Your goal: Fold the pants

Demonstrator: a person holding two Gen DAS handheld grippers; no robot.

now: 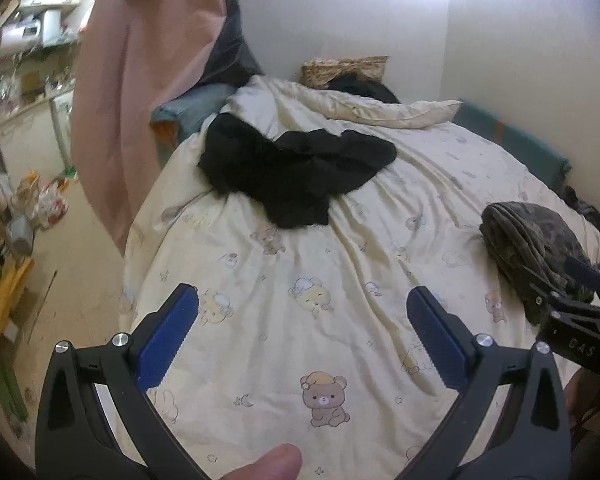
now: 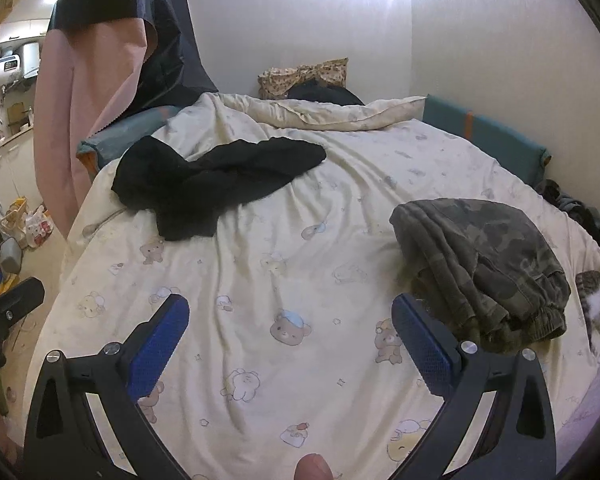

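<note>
Crumpled black pants point(image 1: 296, 172) point(image 2: 216, 178) lie in a loose heap far up the bed, well ahead of both grippers. A folded camouflage garment point(image 1: 536, 252) point(image 2: 480, 268) rests on the bed's right side. My left gripper point(image 1: 302, 334) hovers open over the pale bear-print cover point(image 1: 320, 320), nothing between its blue pads point(image 1: 168, 336). My right gripper point(image 2: 290, 340) is also open and empty, its right finger just beside the camouflage garment's near edge. The right gripper's black body point(image 1: 580, 320) shows at the left view's right edge.
A rolled cream duvet point(image 2: 320, 110) and a patterned pillow point(image 2: 304, 74) lie at the bed's head by the wall. A pink and dark curtain point(image 2: 84, 92) hangs left. A cat point(image 2: 596, 312) sits at the bed's right edge. Bags clutter the floor point(image 1: 52, 204) at left.
</note>
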